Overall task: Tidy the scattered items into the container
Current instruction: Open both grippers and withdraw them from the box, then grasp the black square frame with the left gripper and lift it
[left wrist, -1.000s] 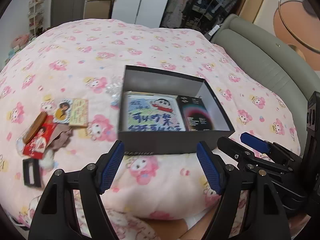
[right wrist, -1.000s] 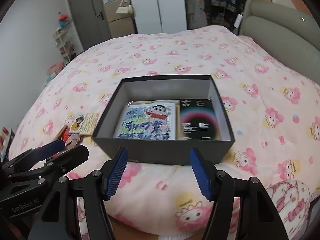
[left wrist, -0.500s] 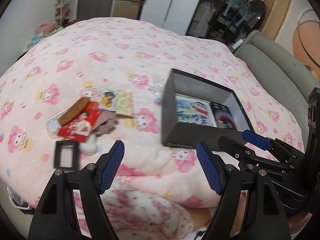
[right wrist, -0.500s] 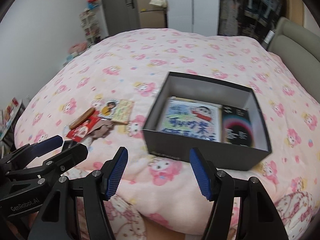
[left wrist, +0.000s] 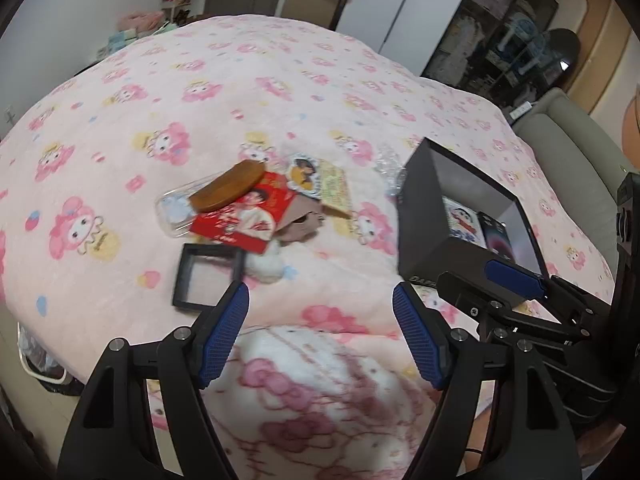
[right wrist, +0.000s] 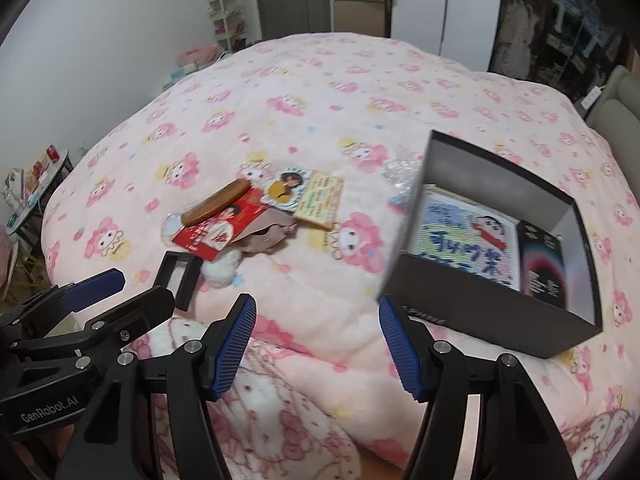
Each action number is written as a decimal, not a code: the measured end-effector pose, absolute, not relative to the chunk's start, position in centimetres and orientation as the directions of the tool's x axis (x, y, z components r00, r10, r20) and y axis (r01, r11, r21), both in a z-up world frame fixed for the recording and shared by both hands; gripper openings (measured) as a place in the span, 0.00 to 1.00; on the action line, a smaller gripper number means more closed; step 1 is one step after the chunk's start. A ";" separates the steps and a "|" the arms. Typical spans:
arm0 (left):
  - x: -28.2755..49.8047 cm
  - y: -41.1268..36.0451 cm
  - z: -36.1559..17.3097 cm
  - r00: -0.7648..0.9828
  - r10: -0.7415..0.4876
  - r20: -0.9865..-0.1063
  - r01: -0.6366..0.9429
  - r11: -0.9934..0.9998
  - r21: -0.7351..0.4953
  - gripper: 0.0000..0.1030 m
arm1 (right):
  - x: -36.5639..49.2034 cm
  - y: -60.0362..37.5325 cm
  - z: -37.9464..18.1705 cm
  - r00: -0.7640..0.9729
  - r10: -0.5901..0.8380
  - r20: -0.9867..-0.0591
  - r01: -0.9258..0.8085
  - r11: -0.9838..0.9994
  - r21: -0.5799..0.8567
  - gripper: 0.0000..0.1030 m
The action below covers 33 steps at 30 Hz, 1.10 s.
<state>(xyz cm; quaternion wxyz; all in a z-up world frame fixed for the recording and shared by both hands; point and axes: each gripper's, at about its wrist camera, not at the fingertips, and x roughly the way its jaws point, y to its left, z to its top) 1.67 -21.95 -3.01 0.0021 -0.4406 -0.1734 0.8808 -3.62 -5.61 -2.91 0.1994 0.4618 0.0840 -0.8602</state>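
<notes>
Across a pink cartoon-print blanket (left wrist: 248,92), left of centre in both views, a loose pile of small items: wooden comb (left wrist: 227,186) on top, lying across a clear plastic case (left wrist: 176,210) and a red printed card (left wrist: 246,216); round character badge (left wrist: 303,172) and pale green card (left wrist: 335,190) just to the right, overlapping; brown crumpled cloth (left wrist: 299,222) below those, touching the red card; white fluffy ball (left wrist: 266,266) and empty black square frame (left wrist: 208,276) at the near edge of the pile, side by side. Right of centre, well apart from the pile, black open box (right wrist: 480,304), sitting tilted on the soft bedding, with a cartoon-face picture (right wrist: 464,244) lying flat inside on its left and a dark booklet (right wrist: 542,264) beside that on the right. Between pile and box at the far corner, something clear and crinkly (right wrist: 398,174), too blurred to identify. Low in the left wrist view, left gripper (left wrist: 320,336) spread wide, blue pads empty, hovering over the blanket's near edge, its left finger just in front of the black frame. Low in the right wrist view, right gripper (right wrist: 316,344) likewise wide and empty, its right finger close to the box's near wall, contact impossible to judge. Behind the bed, grey doors, white wardrobe and dark shelving.
</notes>
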 end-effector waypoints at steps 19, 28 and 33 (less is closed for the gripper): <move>-0.3 -33.7 -13.1 -0.578 0.249 -0.777 0.399 -0.744 -0.535 0.73 | -8.4 -16.8 -11.0 -0.195 -0.318 -0.928 0.531 -0.830 0.173 0.59; -2.6 -35.3 -17.2 -0.532 0.300 -0.792 0.446 -0.696 -0.563 0.67 | -10.8 -18.6 -14.6 -0.043 -0.331 -0.943 0.518 -0.814 0.262 0.59; -2.8 -34.8 -17.5 -0.506 0.279 -0.816 0.445 -0.726 -0.524 0.50 | -10.9 -19.0 -16.2 -0.012 -0.342 -0.940 0.520 -0.805 0.286 0.56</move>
